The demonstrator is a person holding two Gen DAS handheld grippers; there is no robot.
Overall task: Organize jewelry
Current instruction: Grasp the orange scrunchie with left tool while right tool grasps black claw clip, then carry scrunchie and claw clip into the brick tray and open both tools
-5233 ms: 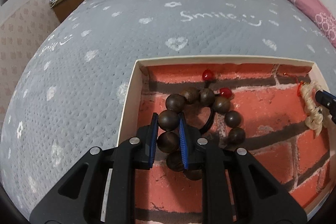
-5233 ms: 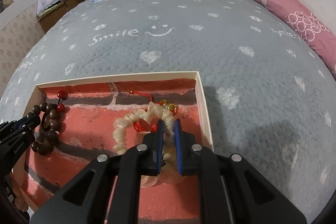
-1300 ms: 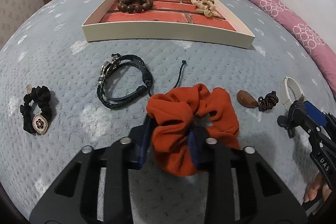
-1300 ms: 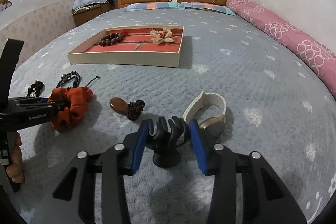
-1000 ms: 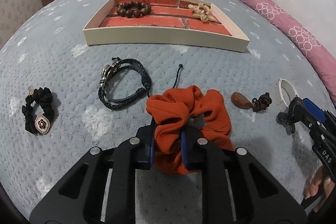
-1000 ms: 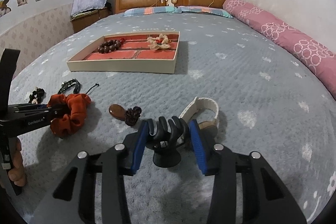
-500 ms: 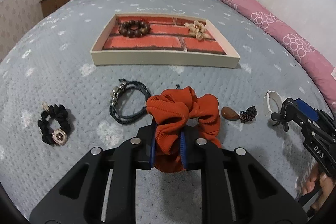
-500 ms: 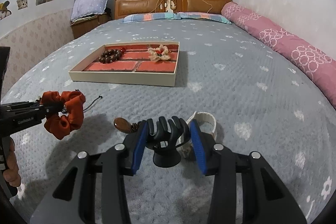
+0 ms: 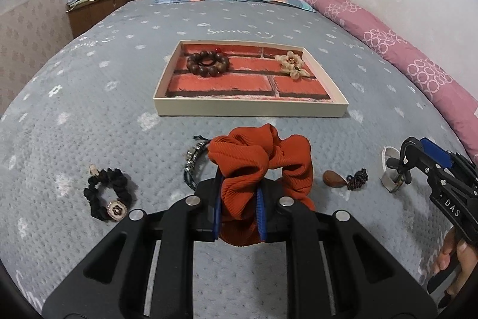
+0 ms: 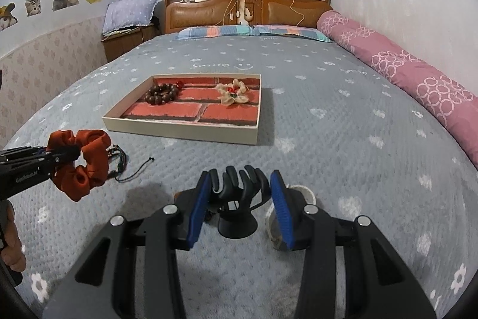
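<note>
My left gripper (image 9: 239,184) is shut on an orange scrunchie (image 9: 263,160), which hangs above the grey bedspread; from the right wrist view the scrunchie (image 10: 89,157) is at the left, clear of the bed. Between the blue pads of my right gripper (image 10: 239,181) sits a black hand-shaped stand (image 10: 237,193), gripped by its fingers, base hanging below. The cream tray (image 9: 251,111) with a brick-print floor lies ahead in mid-bed. In it are a dark wooden bead bracelet (image 9: 208,63) at the left and a beige flower piece (image 9: 292,66) at the right.
On the bedspread lie a black scrunchie (image 9: 108,198), a black braided bracelet (image 9: 192,166) partly behind the orange one, a brown pendant on a cord (image 9: 334,178) and a white strap (image 10: 301,193). A pink bolster (image 9: 403,56) runs along the right wall.
Both grippers have risen with their loads. The orange scrunchie has come up off the bedspread, and the stand is lifted too. The tray now sits lower and smaller in both views.
</note>
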